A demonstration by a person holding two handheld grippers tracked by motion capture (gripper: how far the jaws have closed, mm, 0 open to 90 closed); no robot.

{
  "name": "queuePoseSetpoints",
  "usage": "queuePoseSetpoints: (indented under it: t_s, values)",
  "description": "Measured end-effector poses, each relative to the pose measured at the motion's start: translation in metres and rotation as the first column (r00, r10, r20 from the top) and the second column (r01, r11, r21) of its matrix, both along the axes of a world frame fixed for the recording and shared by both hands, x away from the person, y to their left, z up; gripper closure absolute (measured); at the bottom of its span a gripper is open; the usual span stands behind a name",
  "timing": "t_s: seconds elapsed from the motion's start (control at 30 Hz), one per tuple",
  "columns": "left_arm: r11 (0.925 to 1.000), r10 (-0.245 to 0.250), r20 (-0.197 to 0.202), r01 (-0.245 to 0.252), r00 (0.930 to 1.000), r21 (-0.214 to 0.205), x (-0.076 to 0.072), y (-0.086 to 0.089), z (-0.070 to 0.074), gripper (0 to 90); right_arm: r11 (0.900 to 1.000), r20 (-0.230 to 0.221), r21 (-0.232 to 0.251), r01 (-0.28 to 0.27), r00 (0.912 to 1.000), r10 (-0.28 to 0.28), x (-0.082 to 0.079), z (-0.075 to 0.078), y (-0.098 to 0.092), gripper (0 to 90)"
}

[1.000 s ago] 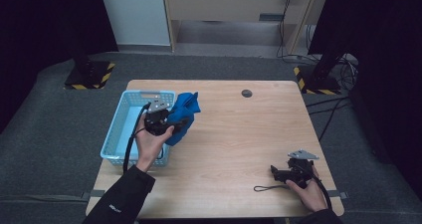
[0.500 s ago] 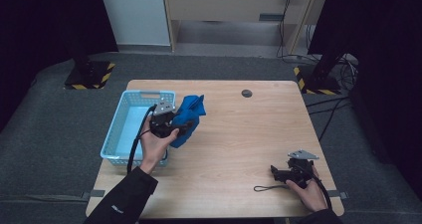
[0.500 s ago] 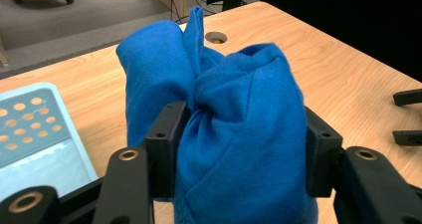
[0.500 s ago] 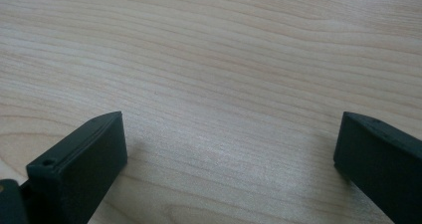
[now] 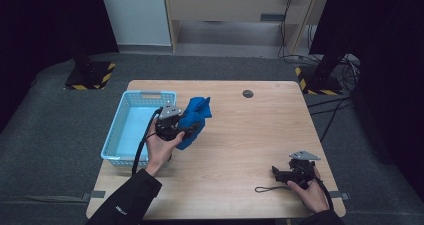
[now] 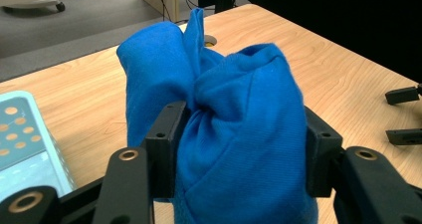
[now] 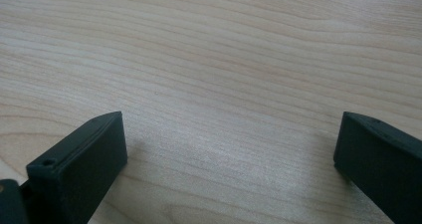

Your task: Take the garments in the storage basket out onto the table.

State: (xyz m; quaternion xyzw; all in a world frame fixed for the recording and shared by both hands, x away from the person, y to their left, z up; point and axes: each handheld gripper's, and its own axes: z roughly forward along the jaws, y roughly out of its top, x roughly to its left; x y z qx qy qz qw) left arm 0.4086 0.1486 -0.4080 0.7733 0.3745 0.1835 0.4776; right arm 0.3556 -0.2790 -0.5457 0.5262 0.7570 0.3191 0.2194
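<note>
Light wooden table (image 5: pixel 240 145) – round grommet hole (image 5: pixel 248 93) near far edge.

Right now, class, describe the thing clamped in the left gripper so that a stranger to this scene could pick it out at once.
Find the wooden table, then the pale blue basket near its left edge. Just right of the basket, the left gripper is shut on a bunched blue cloth. It is the only soft, deep-blue thing there; the basket is rigid, perforated and paler.

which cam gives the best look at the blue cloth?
Left gripper view: the blue cloth sits bunched and pinched between the left gripper jaws, folds clear. The high view shows it small, beside the basket, partly behind the gripper. The right gripper view looks at bare table.
</note>
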Motion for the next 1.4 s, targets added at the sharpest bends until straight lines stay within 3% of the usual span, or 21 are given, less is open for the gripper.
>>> queuePoseSetpoints:
  t_s: [0.53, 0.97, 1.4]
  values:
    - [0.9985, -0.051, 0.003, 0.05, 0.9987, 0.02, -0.002, -0.02, -0.006, 45.3, 1.0, 0.0, 0.0, 0.0, 1.0, 0.0, 0.0, 0.0, 0.0, 0.5]
    - [0.9977, -0.067, -0.006, 0.067, 0.9977, 0.008, 0.005, -0.038, -0.01, 45.3, 1.0, 0.0, 0.0, 0.0, 1.0, 0.0, 0.0, 0.0, 0.0, 0.5]
    - [0.9928, -0.118, -0.008, 0.118, 0.993, 0.021, 0.006, -0.059, -0.019, 45.2, 1.0, 0.0, 0.0, 0.0, 1.0, 0.0, 0.0, 0.0, 0.0, 0.5]
